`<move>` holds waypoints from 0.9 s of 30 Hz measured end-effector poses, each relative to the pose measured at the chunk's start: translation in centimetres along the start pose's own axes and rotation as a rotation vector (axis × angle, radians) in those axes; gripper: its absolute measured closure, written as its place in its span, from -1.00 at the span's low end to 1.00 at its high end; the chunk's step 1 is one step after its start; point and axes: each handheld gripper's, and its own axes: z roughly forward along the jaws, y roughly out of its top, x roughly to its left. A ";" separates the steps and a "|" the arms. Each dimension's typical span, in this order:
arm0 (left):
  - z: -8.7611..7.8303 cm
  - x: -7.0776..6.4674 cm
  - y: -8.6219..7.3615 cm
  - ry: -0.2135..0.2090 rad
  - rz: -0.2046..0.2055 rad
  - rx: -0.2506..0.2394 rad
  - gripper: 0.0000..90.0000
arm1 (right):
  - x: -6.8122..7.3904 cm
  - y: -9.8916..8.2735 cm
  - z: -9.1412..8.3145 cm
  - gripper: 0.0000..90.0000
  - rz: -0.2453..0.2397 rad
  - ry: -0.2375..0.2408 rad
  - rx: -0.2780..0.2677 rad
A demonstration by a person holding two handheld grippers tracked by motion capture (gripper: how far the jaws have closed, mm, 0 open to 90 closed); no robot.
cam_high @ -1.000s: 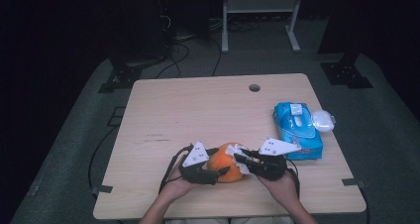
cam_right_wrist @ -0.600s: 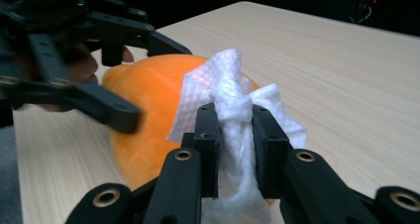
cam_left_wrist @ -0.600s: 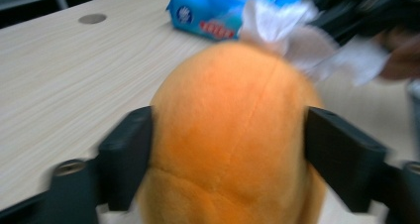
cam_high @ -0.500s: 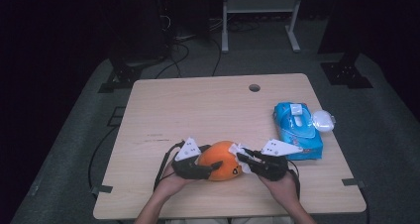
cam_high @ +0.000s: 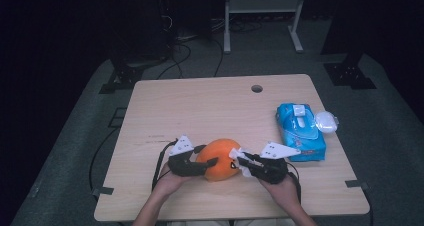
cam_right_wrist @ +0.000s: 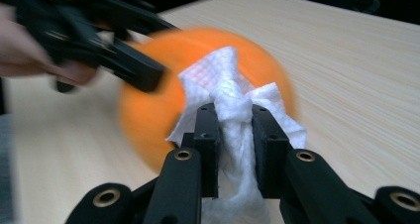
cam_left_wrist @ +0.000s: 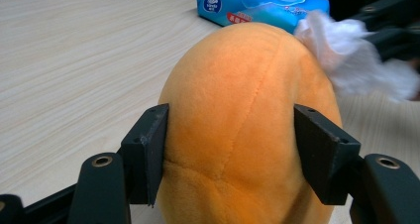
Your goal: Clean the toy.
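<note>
High view: your left gripper (cam_high: 206, 163) and right gripper (cam_high: 239, 162) meet at the near middle of the table (cam_high: 200, 106), with the orange plush ball (cam_high: 220, 158) between them, resting on the wood. Blue wipes pack (cam_high: 300, 132) sits well apart near the right edge, a small white lid (cam_high: 325, 121) just beside it. Right gripper carries a white wipe (cam_high: 242, 166) against the ball's right side.

Left gripper view: your left gripper (cam_left_wrist: 233, 149) has its jaws about half open, one on each flank of the plush ball (cam_left_wrist: 247, 115). They've just been closing a little, ball between them. Pads sit against the fabric on both sides with barely any dent, so call it a light hold. The seam runs up the middle, and the wipe (cam_left_wrist: 346, 60) touches the ball's far upper right. The wipes pack (cam_left_wrist: 257, 6) lies beyond.

Right gripper view: your right gripper (cam_right_wrist: 235, 130) is clamped nearly shut on the bunched wipe (cam_right_wrist: 233, 110), loose end fanned onto the ball (cam_right_wrist: 208, 85), which is blurred.

Handling, my read: the ball looks light, soft and squashy, fuzzy so not slippery, nothing fragile. It'll roll or deform under wiping, so grip it at its widest girth, pads opposite each other, firm enough to dent slightly. The wipe is limp and thin, so keep it pinched at the bunch.
</note>
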 end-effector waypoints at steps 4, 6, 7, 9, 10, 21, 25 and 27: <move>0.1 -0.1 0.0 -0.007 0.008 -0.001 -0.22 | -1.0 -0.6 -0.1 0.67 0.047 -0.010 0.015; 0.1 -0.3 0.0 -0.014 0.035 0.004 -0.21 | -0.5 -0.1 -0.2 0.67 0.041 0.004 -0.004; 0.2 -0.6 0.0 -0.017 0.050 0.005 -0.21 | -0.1 0.3 -0.3 0.67 0.026 0.018 -0.023; 0.3 -1.2 0.1 -0.021 0.091 0.008 -0.20 | 0.3 0.9 -0.5 0.67 0.005 0.025 -0.040; 0.4 -1.5 0.2 -0.015 0.106 0.011 -0.19 | 0.2 1.1 -0.5 0.67 0.001 0.022 -0.040; 0.3 -0.9 0.0 -0.012 0.063 0.002 -0.19 | -0.6 0.4 -0.6 0.67 0.069 0.043 -0.039; 0.2 -0.8 0.1 -0.002 0.065 0.010 -0.20 | 0.0 0.4 -0.2 0.67 0.033 0.045 -0.025; 0.2 -0.7 0.1 0.000 0.050 0.011 -0.20 | -0.7 -0.1 -0.2 0.67 0.052 0.021 -0.007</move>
